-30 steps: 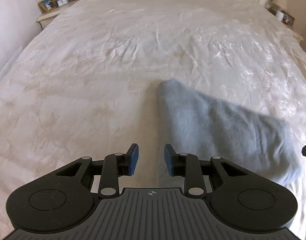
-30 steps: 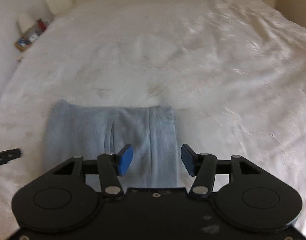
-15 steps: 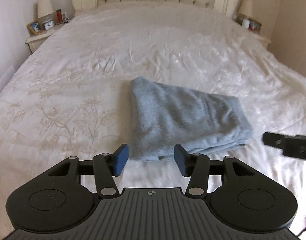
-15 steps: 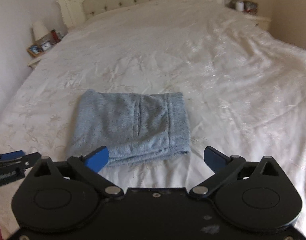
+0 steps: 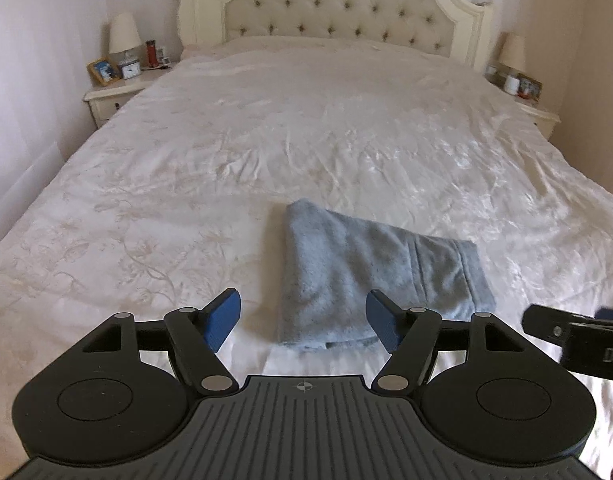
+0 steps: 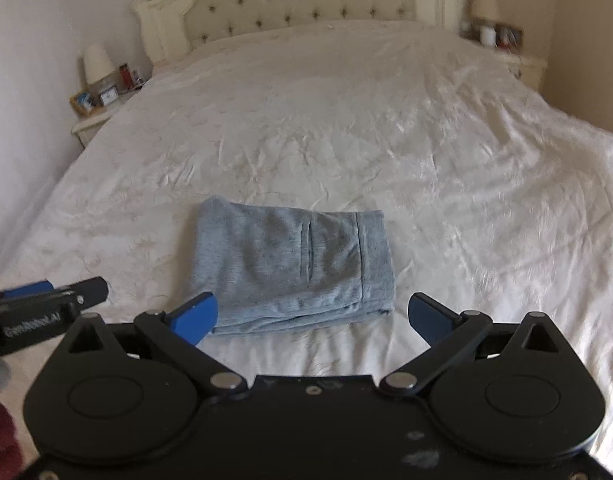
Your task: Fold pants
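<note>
The one pair of grey-blue fleece pants (image 6: pixel 292 268) lies folded into a compact, roughly rectangular bundle on the cream, floral-patterned satin bedspread (image 6: pixel 446 168), low in the centre of the right wrist frame. Its long axis runs left to right across that frame, with the rounded fold at the left end and a stitched band at the right end; stacked layers show along the near edge. In the left wrist view the same bundle (image 5: pixel 370 272) sits at lower centre, slightly right, and looks slanted, its far left corner pointing toward the tufted cream headboard (image 5: pixel 334 4).

Two grippers are in view. The left gripper (image 5: pixel 302 322), black with blue pads, fills the bottom of its own frame; its jaws are apart and opening, with nothing clamped, and the pants' near edge shows in the gap beyond the pads without touching them. The right gripper (image 6: pixel 312 320) has its jaws spread wide and holds nothing; the bundle lies past its pads, untouched. Each gripper's tip also pokes into the other's frame at the side edge.

Two nightstands flank the bed, the left one (image 5: pixel 114 98) and the right one (image 5: pixel 540 114), each carrying one cream-shaded lamp and small items.
</note>
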The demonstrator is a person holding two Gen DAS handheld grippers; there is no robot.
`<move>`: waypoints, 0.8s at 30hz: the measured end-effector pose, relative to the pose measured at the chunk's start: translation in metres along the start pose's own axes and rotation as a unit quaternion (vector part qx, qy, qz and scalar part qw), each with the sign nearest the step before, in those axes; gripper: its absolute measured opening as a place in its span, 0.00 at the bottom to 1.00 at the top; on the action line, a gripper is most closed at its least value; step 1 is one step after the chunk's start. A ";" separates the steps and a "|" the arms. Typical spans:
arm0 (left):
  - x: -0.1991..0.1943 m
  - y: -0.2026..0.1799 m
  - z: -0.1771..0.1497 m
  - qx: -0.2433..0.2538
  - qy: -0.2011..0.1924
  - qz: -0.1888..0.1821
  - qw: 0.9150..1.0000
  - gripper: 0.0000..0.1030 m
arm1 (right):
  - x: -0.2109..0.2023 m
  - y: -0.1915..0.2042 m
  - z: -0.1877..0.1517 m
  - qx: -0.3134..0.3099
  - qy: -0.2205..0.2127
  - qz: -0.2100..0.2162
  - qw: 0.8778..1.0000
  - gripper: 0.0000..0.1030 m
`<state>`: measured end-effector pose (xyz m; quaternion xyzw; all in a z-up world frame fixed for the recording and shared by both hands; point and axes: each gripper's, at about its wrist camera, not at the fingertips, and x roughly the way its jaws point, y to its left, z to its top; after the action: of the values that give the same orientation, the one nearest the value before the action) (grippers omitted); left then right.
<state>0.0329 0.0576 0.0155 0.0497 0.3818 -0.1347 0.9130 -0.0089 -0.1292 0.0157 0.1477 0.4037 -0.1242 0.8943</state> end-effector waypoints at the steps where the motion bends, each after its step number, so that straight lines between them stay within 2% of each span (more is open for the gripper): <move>1: -0.002 0.001 -0.001 -0.004 -0.002 0.003 1.000 0.66 | 0.000 -0.001 0.001 0.009 0.006 0.002 1.000 1.00; 4: -0.006 0.006 -0.002 -0.023 -0.006 0.013 1.000 0.66 | -0.007 -0.003 -0.002 0.031 0.001 -0.009 0.999 1.00; 8: -0.005 0.009 -0.004 -0.022 0.011 0.016 1.000 0.66 | -0.014 -0.003 -0.010 0.047 -0.002 -0.018 0.999 1.00; 14: -0.005 0.003 -0.009 0.026 0.033 0.029 0.999 0.66 | -0.011 0.001 -0.016 0.038 0.015 -0.033 0.999 1.00; 24: -0.007 -0.003 -0.010 0.026 0.050 0.031 0.998 0.66 | -0.010 0.003 -0.014 0.035 0.027 -0.019 0.999 1.00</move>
<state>0.0203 0.0577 0.0131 0.0919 0.4220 -0.1133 0.8948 -0.0237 -0.1201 0.0148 0.1746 0.4257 -0.1515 0.8748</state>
